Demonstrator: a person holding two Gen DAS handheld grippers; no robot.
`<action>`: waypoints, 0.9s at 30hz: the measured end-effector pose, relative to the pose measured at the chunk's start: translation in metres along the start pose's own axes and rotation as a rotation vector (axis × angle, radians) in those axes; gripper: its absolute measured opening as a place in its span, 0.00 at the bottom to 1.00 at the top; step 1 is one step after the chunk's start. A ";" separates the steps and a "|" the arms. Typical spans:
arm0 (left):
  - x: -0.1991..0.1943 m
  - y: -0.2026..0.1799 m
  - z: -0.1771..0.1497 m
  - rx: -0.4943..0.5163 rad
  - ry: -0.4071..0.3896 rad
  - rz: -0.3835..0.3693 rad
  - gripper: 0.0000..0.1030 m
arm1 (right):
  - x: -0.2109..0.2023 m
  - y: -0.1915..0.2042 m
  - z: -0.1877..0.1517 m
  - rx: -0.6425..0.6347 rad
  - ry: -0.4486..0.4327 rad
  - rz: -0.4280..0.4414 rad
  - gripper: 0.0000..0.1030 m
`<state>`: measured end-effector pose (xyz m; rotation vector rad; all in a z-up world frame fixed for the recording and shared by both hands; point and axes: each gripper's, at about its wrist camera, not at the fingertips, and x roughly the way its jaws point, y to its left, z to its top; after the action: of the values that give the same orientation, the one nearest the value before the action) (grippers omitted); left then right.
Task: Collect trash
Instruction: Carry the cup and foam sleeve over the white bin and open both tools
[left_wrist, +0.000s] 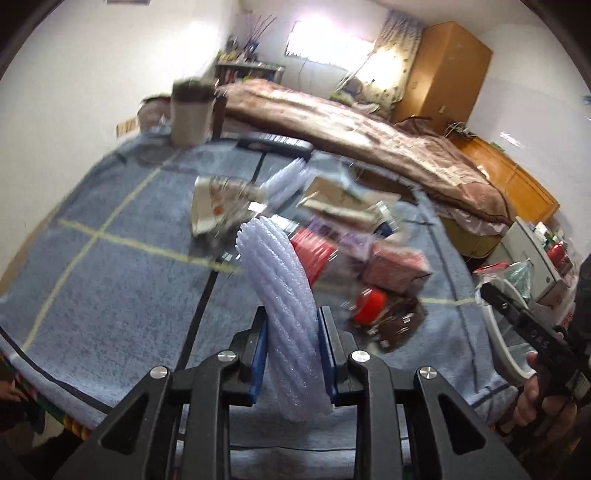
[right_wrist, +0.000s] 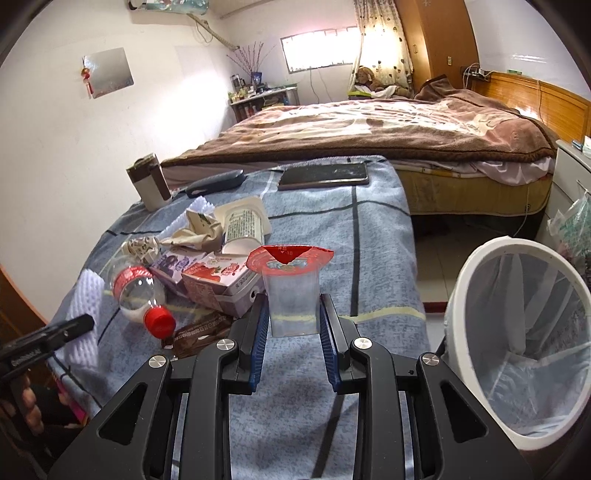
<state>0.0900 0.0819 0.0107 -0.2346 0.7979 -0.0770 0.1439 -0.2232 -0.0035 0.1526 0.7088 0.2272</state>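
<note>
My left gripper (left_wrist: 291, 332) is shut on a white foam net sleeve (left_wrist: 275, 280), which stands up between the blue pads, lifted off the blue cloth; this view is blurred. My right gripper (right_wrist: 293, 314) is shut on a clear plastic cup (right_wrist: 291, 295) with a torn red foil lid, held upright above the cloth. A trash pile lies left of the cup: a clear bottle with a red cap (right_wrist: 140, 291), a pink carton (right_wrist: 218, 280), a white tub (right_wrist: 243, 225), crumpled paper (right_wrist: 199, 229) and a brown wrapper (right_wrist: 199, 332). The left gripper (right_wrist: 79, 325) shows at the left edge beside the foam net (right_wrist: 86, 295).
A white bin (right_wrist: 458, 295) with a clear liner stands just right of the table, close to my right gripper (left_wrist: 493, 293). A phone (right_wrist: 325, 173), a dark case (right_wrist: 216, 182) and a brown-and-white canister (right_wrist: 149, 181) sit at the table's far end. A bed (right_wrist: 369, 129) lies beyond.
</note>
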 end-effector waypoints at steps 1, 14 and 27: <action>-0.004 -0.005 0.002 0.011 -0.010 -0.011 0.26 | -0.003 -0.003 0.000 0.002 -0.007 -0.002 0.28; -0.004 -0.111 0.022 0.222 -0.049 -0.180 0.26 | -0.043 -0.060 0.008 0.059 -0.073 -0.113 0.29; 0.028 -0.219 0.018 0.363 0.018 -0.314 0.26 | -0.064 -0.128 0.004 0.151 -0.067 -0.258 0.29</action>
<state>0.1272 -0.1315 0.0550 -0.0133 0.7454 -0.5160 0.1192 -0.3637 0.0121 0.2097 0.6716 -0.0782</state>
